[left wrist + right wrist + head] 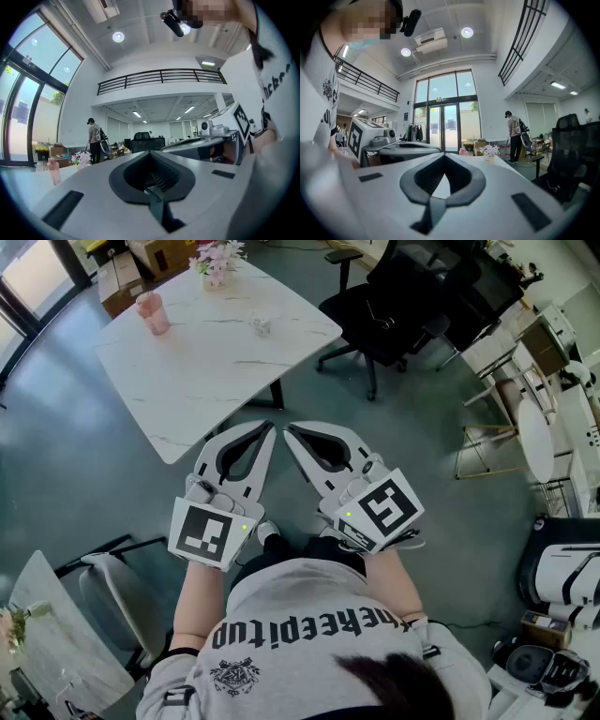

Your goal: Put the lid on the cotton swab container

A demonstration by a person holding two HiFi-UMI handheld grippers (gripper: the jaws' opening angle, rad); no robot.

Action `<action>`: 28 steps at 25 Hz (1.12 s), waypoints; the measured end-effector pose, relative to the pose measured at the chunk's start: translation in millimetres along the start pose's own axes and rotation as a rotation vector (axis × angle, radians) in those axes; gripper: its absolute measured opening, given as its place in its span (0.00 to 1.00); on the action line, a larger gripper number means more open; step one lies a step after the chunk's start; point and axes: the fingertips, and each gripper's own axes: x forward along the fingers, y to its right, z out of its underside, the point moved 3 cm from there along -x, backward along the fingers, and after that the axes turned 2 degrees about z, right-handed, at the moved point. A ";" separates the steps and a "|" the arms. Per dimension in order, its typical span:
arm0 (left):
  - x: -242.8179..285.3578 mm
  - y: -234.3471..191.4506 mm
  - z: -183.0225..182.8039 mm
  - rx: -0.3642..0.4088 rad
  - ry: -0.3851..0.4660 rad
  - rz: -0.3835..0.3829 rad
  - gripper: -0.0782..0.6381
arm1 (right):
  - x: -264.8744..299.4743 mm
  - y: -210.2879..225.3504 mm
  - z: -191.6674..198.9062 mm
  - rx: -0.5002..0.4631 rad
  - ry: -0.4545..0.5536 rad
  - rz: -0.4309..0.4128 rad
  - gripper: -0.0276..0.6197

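Far up the table (187, 381), close to its right-hand edge: the cotton swab container (261, 325), tiny from here, lid or no lid impossible to tell. Standing well apart from it, a pink cup (153, 313) towards the left edge and flowers (217, 259) at the far end. Plenty of bare marble between those and the near edge.

Beyond the right corner, a black office chair (394, 306), pulled clear of the table. Below the near edge, open grey floor (94, 456), then a white chair (112, 587) down at the lower left.

Down by the body, short of the table's near edge and over the floor: left gripper (268, 427) and right gripper (289, 430), side by side, tips almost meeting. On the left, fingers pressed tip to tip with nothing between them. Same on the right, closed at the tips and empty. Both levelled out across the room towards the table.
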 end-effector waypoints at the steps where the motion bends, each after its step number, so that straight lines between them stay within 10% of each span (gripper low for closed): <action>1: -0.4 0.3 0.0 -0.001 -0.001 0.001 0.13 | 0.2 -0.3 0.1 0.002 -0.001 -0.001 0.06; 28: 19.6 -33.3 13.1 -0.005 -0.010 0.031 0.13 | 29.0 21.2 14.5 0.031 -0.020 0.044 0.06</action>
